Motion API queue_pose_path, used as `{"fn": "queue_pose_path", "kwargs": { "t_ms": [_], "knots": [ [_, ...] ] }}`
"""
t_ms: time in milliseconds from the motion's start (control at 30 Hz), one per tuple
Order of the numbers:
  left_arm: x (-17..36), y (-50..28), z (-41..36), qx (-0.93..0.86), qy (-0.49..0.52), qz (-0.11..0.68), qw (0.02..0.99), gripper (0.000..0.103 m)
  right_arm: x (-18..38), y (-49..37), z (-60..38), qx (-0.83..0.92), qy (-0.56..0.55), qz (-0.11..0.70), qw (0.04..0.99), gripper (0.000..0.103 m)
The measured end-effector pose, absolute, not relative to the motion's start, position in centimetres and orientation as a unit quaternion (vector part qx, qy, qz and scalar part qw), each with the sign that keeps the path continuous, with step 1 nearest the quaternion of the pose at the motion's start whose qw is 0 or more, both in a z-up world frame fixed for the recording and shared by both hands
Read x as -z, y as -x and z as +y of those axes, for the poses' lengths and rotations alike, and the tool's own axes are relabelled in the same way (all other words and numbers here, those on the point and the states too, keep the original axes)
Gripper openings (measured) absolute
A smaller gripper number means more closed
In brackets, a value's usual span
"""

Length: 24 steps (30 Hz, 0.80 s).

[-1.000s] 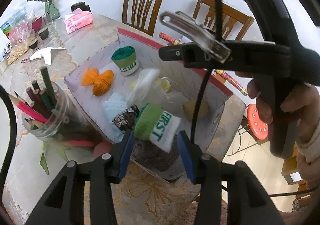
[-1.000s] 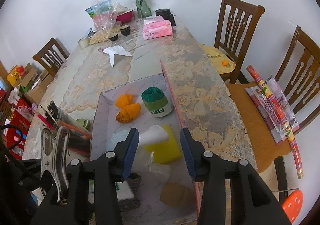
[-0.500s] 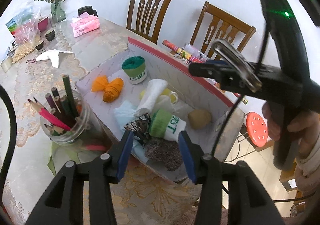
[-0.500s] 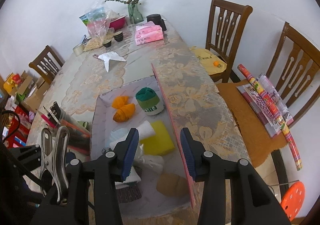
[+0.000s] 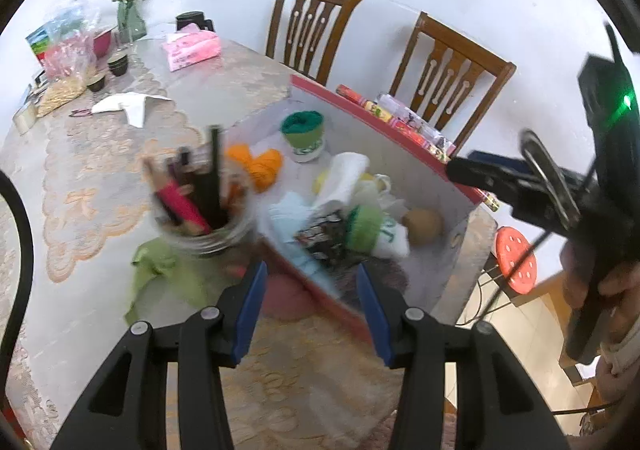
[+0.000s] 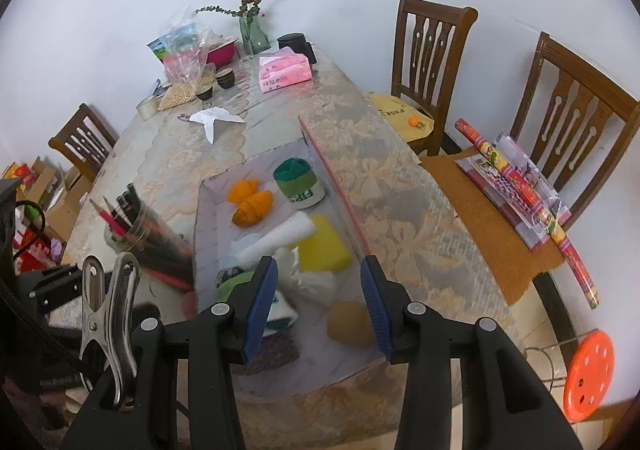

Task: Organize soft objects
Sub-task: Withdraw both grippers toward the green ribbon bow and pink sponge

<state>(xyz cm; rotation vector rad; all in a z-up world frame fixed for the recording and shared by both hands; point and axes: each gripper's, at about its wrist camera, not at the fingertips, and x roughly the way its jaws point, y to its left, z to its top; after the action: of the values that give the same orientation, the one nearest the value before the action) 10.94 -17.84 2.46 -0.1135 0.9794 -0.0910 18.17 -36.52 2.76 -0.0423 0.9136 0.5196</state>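
A grey box with a red rim (image 5: 404, 138) (image 6: 336, 186) sits on the table and holds soft things: a green sock roll (image 5: 304, 134) (image 6: 298, 180), orange cloth (image 5: 260, 166) (image 6: 252, 204), a white rolled cloth (image 6: 276, 240), a yellow sponge (image 6: 322, 248), a tan ball (image 5: 424, 220) (image 6: 350, 322) and a green-white sock (image 5: 374, 228). My left gripper (image 5: 312, 310) is open and empty, back from the box's near edge. My right gripper (image 6: 318, 306) is open and empty above the box's near end.
A glass jar of pencils (image 5: 200, 206) (image 6: 136, 226) stands left of the box, with a green cloth (image 5: 160, 270) beside it. A pink tissue pack (image 6: 284, 74), cups, bags and a vase stand at the table's far end. Two wooden chairs (image 6: 432, 62) are at the right.
My left gripper let go of the green-white sock, which now lies in the box, and pulled back and left. My right gripper drew back and up a little.
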Motion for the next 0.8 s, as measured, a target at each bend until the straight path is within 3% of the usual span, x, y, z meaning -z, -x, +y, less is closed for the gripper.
{"fn": "queue_pose_path", "kwargs": {
  "t_ms": [800],
  "knots": [
    [-2.0,-7.8,-5.7,0.018,0.032,0.471,0.881,0.049,-2.6,-7.8,-29.2,-0.21,0.004,0.44,0.873,0.044]
  ]
}}
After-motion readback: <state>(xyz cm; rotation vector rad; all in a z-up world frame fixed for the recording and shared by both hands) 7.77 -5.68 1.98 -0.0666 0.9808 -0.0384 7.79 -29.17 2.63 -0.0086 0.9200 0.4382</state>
